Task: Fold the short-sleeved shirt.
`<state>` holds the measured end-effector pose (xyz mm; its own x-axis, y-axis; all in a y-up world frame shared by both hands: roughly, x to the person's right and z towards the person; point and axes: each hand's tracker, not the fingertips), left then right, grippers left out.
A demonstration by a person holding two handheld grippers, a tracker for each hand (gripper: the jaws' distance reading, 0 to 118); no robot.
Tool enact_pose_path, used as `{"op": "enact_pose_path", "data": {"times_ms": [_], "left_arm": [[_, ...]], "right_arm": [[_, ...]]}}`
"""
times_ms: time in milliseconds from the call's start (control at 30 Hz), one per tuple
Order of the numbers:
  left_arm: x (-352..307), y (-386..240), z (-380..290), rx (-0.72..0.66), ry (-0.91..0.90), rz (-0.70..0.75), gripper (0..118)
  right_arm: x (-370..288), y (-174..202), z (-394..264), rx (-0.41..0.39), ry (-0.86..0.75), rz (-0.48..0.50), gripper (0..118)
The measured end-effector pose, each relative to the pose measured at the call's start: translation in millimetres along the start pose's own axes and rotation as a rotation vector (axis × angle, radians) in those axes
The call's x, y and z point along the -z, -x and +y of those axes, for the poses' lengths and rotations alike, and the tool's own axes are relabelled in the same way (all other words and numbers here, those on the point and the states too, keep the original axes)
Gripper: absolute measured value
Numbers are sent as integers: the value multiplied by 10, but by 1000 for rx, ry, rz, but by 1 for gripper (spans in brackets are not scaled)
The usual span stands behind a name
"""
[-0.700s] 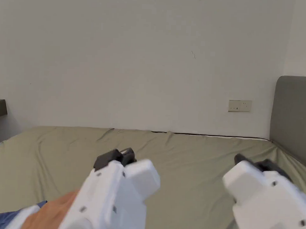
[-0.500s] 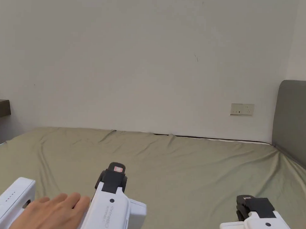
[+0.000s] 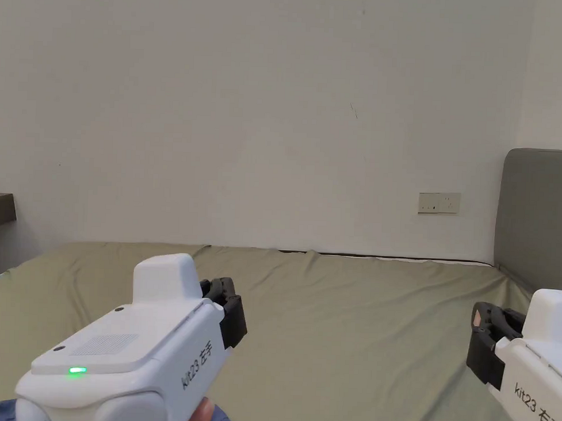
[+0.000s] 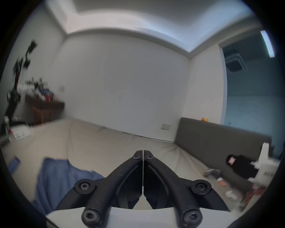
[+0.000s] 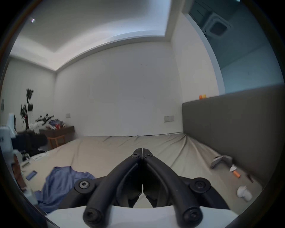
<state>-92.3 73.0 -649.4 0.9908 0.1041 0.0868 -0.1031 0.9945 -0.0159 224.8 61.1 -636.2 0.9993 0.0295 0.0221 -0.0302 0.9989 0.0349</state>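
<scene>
**Both jaws together, shirt lying loose below**

My left gripper [image 4: 143, 155] has its two black jaws pressed tip to tip, with nothing between them. My right gripper [image 5: 142, 149] is the same: jaws together, tips meeting, holding nothing. In the head view I hold both tools raised above the bed [image 3: 351, 314], the left gripper [image 3: 224, 301] low in the left half of the frame and the right gripper [image 3: 488, 330] at the right edge, their black tips pointing toward the far wall [image 3: 266, 115].

The blue short-sleeved shirt [image 4: 61, 174] lies crumpled on the olive-green sheet, below and to the left of my left jaws in the left gripper view, apart from them. In the right gripper view the shirt [image 5: 61, 182] again sits low and left of my jaws, rumpled, not touched by either tip. A sliver of blue cloth shows at the bottom edge of the head view, under the left tool.

The grey headboard [image 5: 231, 126] stands along the right side of the bed, with a few small items lying at its foot.
</scene>
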Motion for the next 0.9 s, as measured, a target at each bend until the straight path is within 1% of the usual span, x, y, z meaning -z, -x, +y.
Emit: {"op": "enact_pose_path", "data": {"times_ms": [33, 67, 167, 233, 333, 433, 467, 600, 733, 900], "left_arm": [[12, -171, 15, 47, -3, 30, 0], [15, -207, 37, 59, -4, 36, 0], [-31, -231, 98, 31, 5, -20, 0], [-77, -250, 107, 2, -6, -68, 0], [-38, -207, 95, -7, -17, -77, 0], [-16, -260, 84, 67, -7, -55, 0], [-19, -265, 74, 73, -14, -56, 0], [-52, -250, 57, 40, -32, -101, 0], [-8, -249, 62, 36, -8, -56, 0], [-5, -218, 47, 13, -4, -66, 0]], "right_arm": [[13, -27, 10, 44, 21, 7, 0], [20, -49, 35, 57, 25, 4, 0], [13, -83, 43, 89, 36, 5, 0], [0, -76, 74, 32, 20, -3, 0], [6, -78, 75, 40, 28, 10, 0], [1, -83, 84, 49, 39, 29, 0], [1, -77, 86, 48, 37, 30, 0], [-16, -58, 107, 19, 12, 19, 0], [-35, -65, 120, 21, 3, 20, 0], [-46, -86, 112, -6, -9, 11, 0]]}}
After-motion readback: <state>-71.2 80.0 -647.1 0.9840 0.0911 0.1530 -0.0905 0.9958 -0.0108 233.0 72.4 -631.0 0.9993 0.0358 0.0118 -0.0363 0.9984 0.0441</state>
